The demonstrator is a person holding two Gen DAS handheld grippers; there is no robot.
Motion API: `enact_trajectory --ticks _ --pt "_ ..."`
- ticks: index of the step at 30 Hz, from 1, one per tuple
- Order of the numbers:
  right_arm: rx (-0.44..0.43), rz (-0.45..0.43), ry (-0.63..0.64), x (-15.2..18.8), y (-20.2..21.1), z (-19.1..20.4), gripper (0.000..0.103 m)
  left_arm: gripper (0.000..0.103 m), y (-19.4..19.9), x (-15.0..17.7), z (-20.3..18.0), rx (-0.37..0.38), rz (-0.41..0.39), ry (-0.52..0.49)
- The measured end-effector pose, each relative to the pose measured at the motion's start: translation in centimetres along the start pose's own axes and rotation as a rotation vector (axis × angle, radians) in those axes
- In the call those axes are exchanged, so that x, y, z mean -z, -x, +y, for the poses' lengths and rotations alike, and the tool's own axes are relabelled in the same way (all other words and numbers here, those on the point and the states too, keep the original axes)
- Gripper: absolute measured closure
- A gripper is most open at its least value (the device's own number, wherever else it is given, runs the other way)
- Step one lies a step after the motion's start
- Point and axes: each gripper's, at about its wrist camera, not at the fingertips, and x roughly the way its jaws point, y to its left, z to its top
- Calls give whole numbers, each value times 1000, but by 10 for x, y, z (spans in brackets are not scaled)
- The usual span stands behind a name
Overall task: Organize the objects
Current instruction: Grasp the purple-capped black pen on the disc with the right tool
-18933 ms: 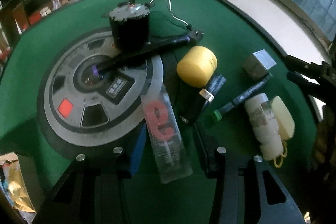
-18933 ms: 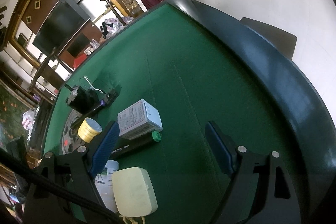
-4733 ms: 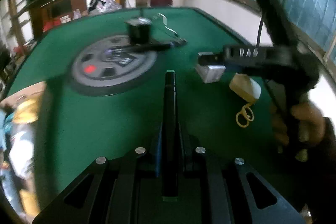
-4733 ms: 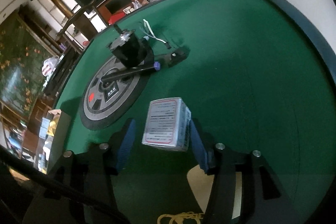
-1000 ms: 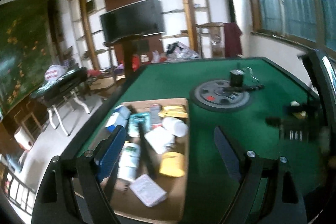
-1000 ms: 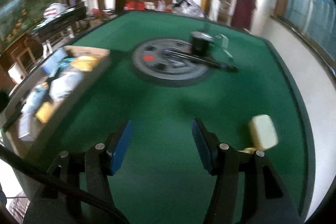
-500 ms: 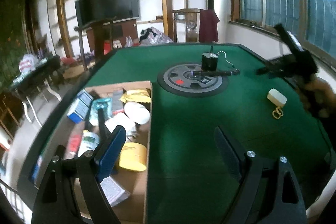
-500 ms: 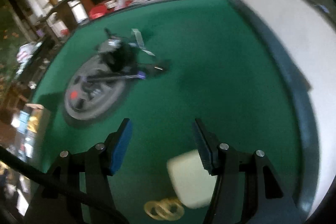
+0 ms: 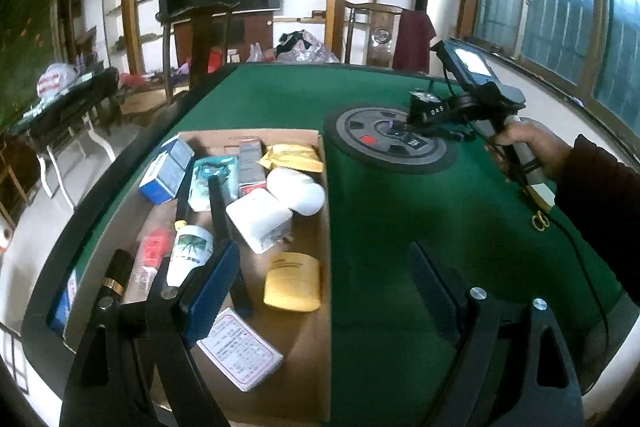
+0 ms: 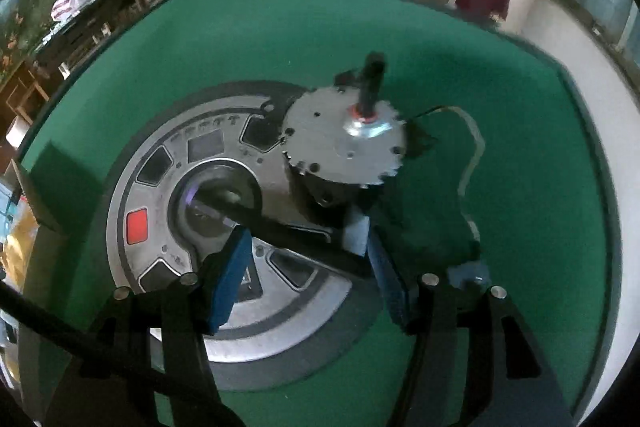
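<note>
Left wrist view: set back at the near edge, facing far across the table [image 9: 400, 227]. Right wrist view: close above the disc [image 10: 224, 227], facing down. Both views share the disc [image 9: 390, 141].

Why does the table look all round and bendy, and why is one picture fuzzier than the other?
Left wrist view: the fisheye lens bows the table edge and the window frames; the box looks fairly sharp, and the windows glare white. Right wrist view: the same bending, softer all over, with the motor and the far chairs smeared as if by motion.
</note>
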Motion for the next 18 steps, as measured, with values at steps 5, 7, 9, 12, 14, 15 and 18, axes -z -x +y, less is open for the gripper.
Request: enact_trajectory --ticks 5,7,9,12,14,15,18 --pt "-26 28 0 11 3 8 91 21 -14 3 13 34 38 59" --pt "-47 40 9 18 7 16 91 21 -17 4 15 51 51 77" --pt "-54 48 30 30 13 25 91 21 -17 5 15 65 53 85" --pt "-119 70 32 57 28 34 91 21 -13 5 13 70 44 74" --pt "-139 77 38 76 36 39 91 21 -10 5 11 77 40 67" --pt "-151 82 40 90 43 42 91 21 -9 5 10 80 41 65" --pt "-185 87 49 122 56 48 91 21 -7 7 6 98 47 66"
